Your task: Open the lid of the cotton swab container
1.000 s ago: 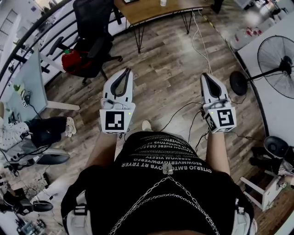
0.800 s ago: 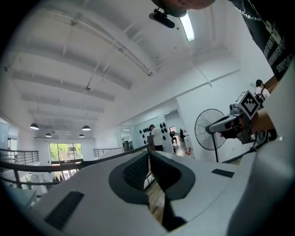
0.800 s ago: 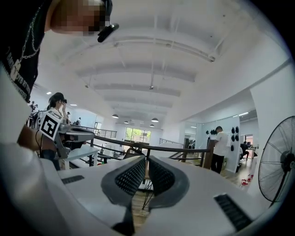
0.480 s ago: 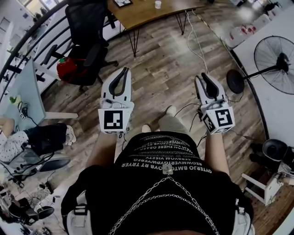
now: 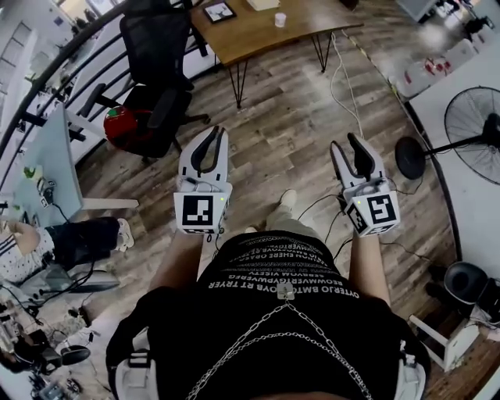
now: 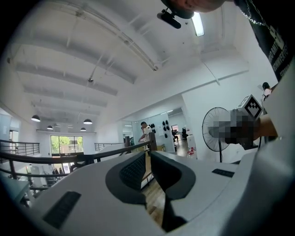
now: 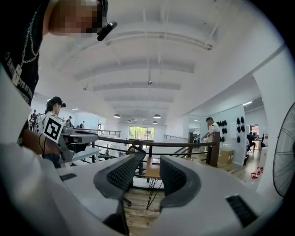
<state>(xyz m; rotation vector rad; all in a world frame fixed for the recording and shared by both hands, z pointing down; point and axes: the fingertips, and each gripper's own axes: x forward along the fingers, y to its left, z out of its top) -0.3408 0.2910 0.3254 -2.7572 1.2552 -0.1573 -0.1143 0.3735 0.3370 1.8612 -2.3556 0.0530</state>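
Since a second ago both grippers have drifted over the wooden floor (image 5: 289, 117), and the wooden table (image 5: 258, 35) ahead has come further into the head view. Meanwhile the jaws of my right gripper (image 5: 344, 142) have just been opening. They were together then, and now they stand partly apart, with nothing between the ribbed pads; only the far table shows through the gap. My left gripper (image 5: 216, 131) is closed, its jaw tips meeting, and it holds nothing. Both grippers point roughly level out over the floor, side by side and well apart, each with its marker cube toward my chest. A black office chair (image 5: 156, 70) stands to the left beyond the left gripper, with a red object (image 5: 121, 125) just beside it. A standing fan (image 5: 476, 125) is off to the right. On the table a small white cup-shaped thing (image 5: 280, 19) stands near a framed picture (image 5: 219, 11). It is too small for me to tell whether it is the cotton swab container, and both grippers are well apart from it.
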